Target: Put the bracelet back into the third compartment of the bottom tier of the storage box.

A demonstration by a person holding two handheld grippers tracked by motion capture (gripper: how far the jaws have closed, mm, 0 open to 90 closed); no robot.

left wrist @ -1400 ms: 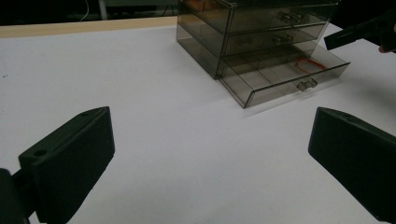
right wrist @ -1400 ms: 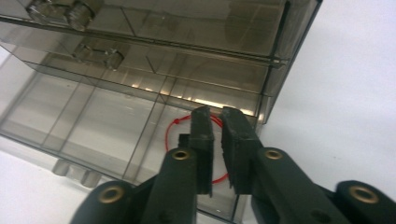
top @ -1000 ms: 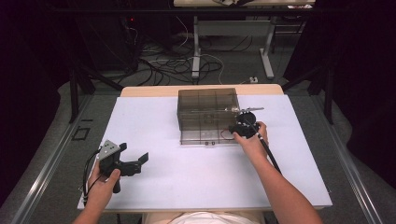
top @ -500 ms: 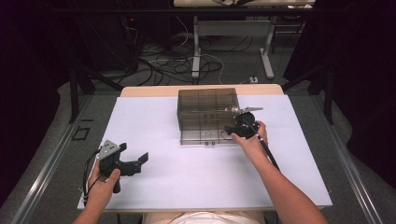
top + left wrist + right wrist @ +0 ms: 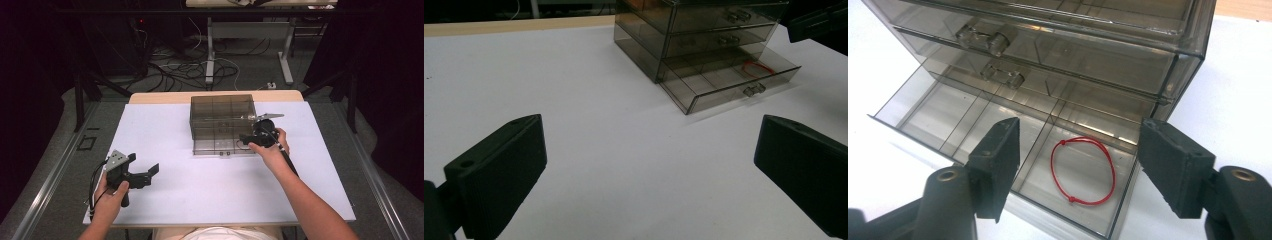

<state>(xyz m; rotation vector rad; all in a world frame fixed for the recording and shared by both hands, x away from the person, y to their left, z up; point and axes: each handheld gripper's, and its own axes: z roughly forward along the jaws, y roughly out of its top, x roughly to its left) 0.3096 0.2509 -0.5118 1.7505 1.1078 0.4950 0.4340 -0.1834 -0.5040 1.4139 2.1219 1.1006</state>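
A smoky clear drawer cabinet point(image 5: 222, 117) stands at the back middle of the white table. Its bottom drawer point(image 5: 948, 115) is pulled out. A red string loop point(image 5: 1110, 165) lies flat in that drawer's end compartment, also visible as the red loop point(image 5: 756, 68) in the left gripper view. My right gripper point(image 5: 1080, 132) hovers over this compartment; its jaws have just been opening and stand apart, with the loop lying loose below them. My left gripper point(image 5: 150, 175) rests near the front left of the table, wide open with nothing in it point(image 5: 649, 170).
The two upper drawers point(image 5: 993, 42) are pushed in, their small clear handles facing out. White table surface point(image 5: 200, 185) spreads between the cabinet and the front edge. Cables and desk legs point(image 5: 210, 65) lie on the floor beyond the table.
The right gripper's jaws have spread wider above the open drawer, leaving the red loop lying in it. The left hand and its gripper have stayed put.
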